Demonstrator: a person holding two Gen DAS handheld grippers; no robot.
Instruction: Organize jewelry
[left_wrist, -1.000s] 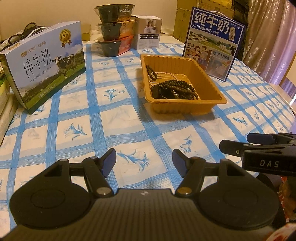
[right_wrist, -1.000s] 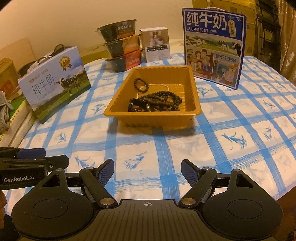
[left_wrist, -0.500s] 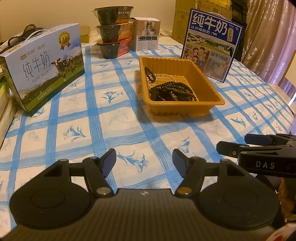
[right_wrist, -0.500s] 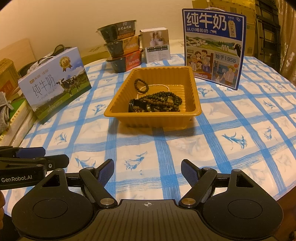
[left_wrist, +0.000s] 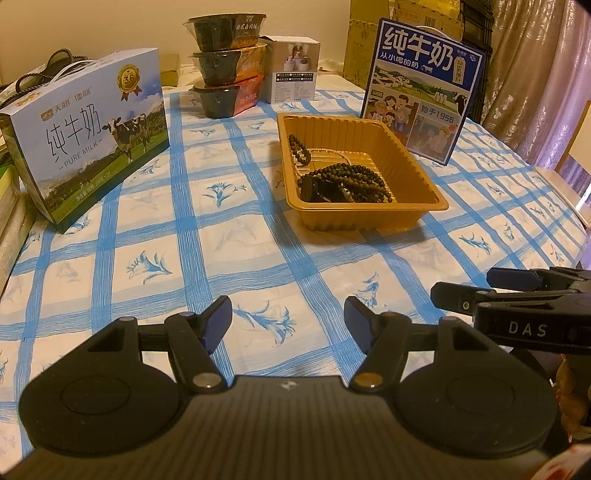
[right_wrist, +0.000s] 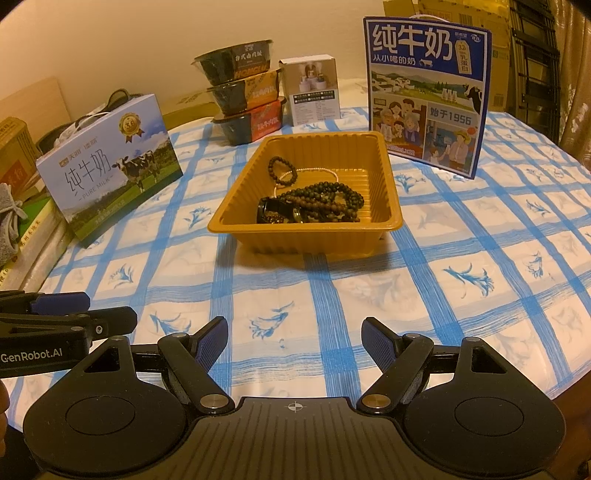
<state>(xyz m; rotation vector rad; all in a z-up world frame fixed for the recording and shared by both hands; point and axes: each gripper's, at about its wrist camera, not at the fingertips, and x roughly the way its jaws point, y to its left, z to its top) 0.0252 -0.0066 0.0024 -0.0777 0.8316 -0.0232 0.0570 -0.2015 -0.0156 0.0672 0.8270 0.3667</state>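
Observation:
An orange plastic tray (left_wrist: 362, 220) (right_wrist: 306, 242) sits mid-table on the blue-checked cloth. In it lie a pile of dark bead strings (left_wrist: 347, 179) (right_wrist: 323, 197), a small dark bead bracelet (left_wrist: 298, 147) (right_wrist: 282, 166) and a thin pale bead chain (right_wrist: 314, 170). My left gripper (left_wrist: 288, 314) (right_wrist: 110, 308) hovers open over the near cloth with nothing between its fingers. Beside it on the right, my right gripper (right_wrist: 293, 328) (left_wrist: 463, 285) is open too and equally bare. Both stand well short of the tray.
A light blue milk box (left_wrist: 92, 155) (right_wrist: 110, 166) stands at the left and a dark blue one (left_wrist: 421, 88) (right_wrist: 424, 96) behind the tray at the right. Stacked food bowls (right_wrist: 245, 103) and a small white box (right_wrist: 314, 92) line the back. The table's round edge (right_wrist: 554, 384) curves at the right.

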